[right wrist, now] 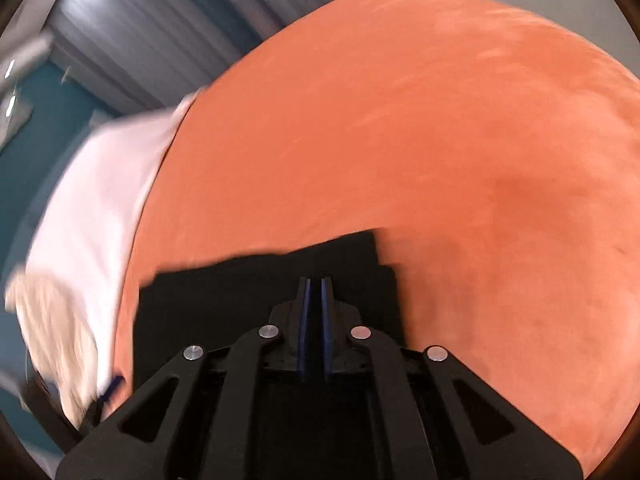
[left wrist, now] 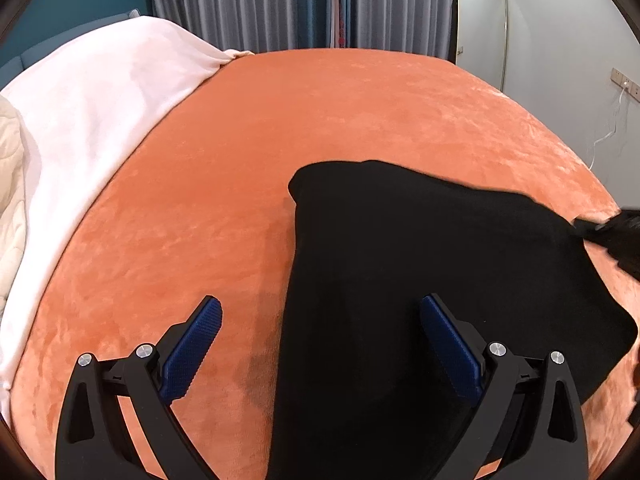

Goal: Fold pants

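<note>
Black pants (left wrist: pixel 400 240) lie folded on the orange bed cover (left wrist: pixel 320 112), running from the near edge toward the right. My left gripper (left wrist: pixel 320 304) hovers open above them: its right blue pad is over the cloth and its left pad over bare cover. At the far right, my right gripper (left wrist: pixel 600 228) pinches the pants' right corner, and the cloth is drawn up toward it. In the blurred right wrist view, my right gripper (right wrist: pixel 316 280) has its blue pads almost together over the pants (right wrist: pixel 240 292).
A white blanket (left wrist: pixel 100 100) and a cream quilt (left wrist: pixel 8 176) cover the bed's left side. Grey and blue curtains (left wrist: pixel 260 4) hang behind the bed. A tall mirror (left wrist: pixel 480 20) leans on the right wall by a socket with a white cable (left wrist: pixel 624 80).
</note>
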{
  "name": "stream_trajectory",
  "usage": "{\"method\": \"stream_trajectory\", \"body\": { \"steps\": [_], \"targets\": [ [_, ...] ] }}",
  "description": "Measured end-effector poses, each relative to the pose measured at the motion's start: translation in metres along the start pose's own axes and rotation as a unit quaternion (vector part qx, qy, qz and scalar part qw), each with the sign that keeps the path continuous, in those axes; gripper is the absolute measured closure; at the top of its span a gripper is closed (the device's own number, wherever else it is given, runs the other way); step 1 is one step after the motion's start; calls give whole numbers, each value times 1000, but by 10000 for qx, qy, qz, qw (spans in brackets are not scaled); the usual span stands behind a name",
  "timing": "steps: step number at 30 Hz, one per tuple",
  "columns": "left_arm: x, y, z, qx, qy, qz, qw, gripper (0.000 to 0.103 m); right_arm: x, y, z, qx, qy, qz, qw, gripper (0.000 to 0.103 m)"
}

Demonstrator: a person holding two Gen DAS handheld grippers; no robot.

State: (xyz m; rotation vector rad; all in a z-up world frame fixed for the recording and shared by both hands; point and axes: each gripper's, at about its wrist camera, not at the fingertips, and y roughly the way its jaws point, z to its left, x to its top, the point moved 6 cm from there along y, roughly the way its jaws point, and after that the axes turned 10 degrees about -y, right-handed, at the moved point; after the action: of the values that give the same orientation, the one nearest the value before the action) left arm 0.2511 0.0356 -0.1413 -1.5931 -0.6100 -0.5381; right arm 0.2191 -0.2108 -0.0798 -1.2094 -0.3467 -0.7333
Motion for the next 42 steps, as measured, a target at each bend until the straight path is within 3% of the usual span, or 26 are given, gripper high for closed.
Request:
{"method": "stream_trajectory", "body": {
  "steps": [2,4,6,7,8,9,11,13,17,20,23,26,30,32,33,34,36,38,42],
  "targets": [
    [0,3,0,-9,-17,42,10000,5,2,-3,25,-73,-632,19,9980,93],
    [-1,4,0,-5,-20,59,10000,5,4,7,18,-349,-938,241,9947,95],
    [-3,5,1,-9,-12,80,10000,5,11,21,-18,-905,-503,423,9937,99],
    [-4,5,2,-31,-30,102,9999,5,9,23,-12,-1133,-218,303,9929,92],
    [-4,5,4,-37,-63,115,9999,5,10,14,-19,-1235,-9,174,9922,92],
    [-3,4,6,-48,-117,117,9999,5,10,3,-14,-1080,108,-10,9941,92],
    [2,-2,13,-109,-249,67,9996,5,10,-12,22,-694,-195,-218,9972,92],
    [11,-10,23,-127,-399,-59,9991,5,12,-20,78,-471,-926,-324,9941,92],
    [25,-21,57,256,-620,-345,9972,5,-9,16,199,128,-2367,272,9711,92],
    [27,-20,79,489,-799,-350,9950,5,-23,65,248,-39,-2949,638,9534,92],
    [25,-18,94,500,-928,-258,9941,5,-35,128,272,-228,-3099,1082,9443,92],
    [25,-15,99,535,-920,-222,9941,5,-46,148,252,-344,-3249,1158,9380,93],
    [20,-11,102,341,-952,-24,9949,5,-33,93,225,286,-2609,839,9613,93],
    [17,-8,99,-162,-1060,246,9939,5,-29,33,186,205,-2381,373,9703,73],
    [14,-7,95,-469,-1125,411,9917,5,-29,14,168,70,-2334,231,9721,50],
    [11,-6,90,-792,-1204,588,9878,5,-32,-15,139,-192,-2263,69,9738,34],
    [-1,-3,78,-1346,-1349,1032,9762,5,-44,-47,96,-548,-2034,53,9776,33],
    [-14,0,68,-1502,-1362,1335,9701,5,-63,-71,55,-387,-1528,145,9874,33],
    [-33,-3,56,-1376,-1099,1348,9751,5,-81,-70,23,-270,-1229,340,9915,34]
  ]
}}
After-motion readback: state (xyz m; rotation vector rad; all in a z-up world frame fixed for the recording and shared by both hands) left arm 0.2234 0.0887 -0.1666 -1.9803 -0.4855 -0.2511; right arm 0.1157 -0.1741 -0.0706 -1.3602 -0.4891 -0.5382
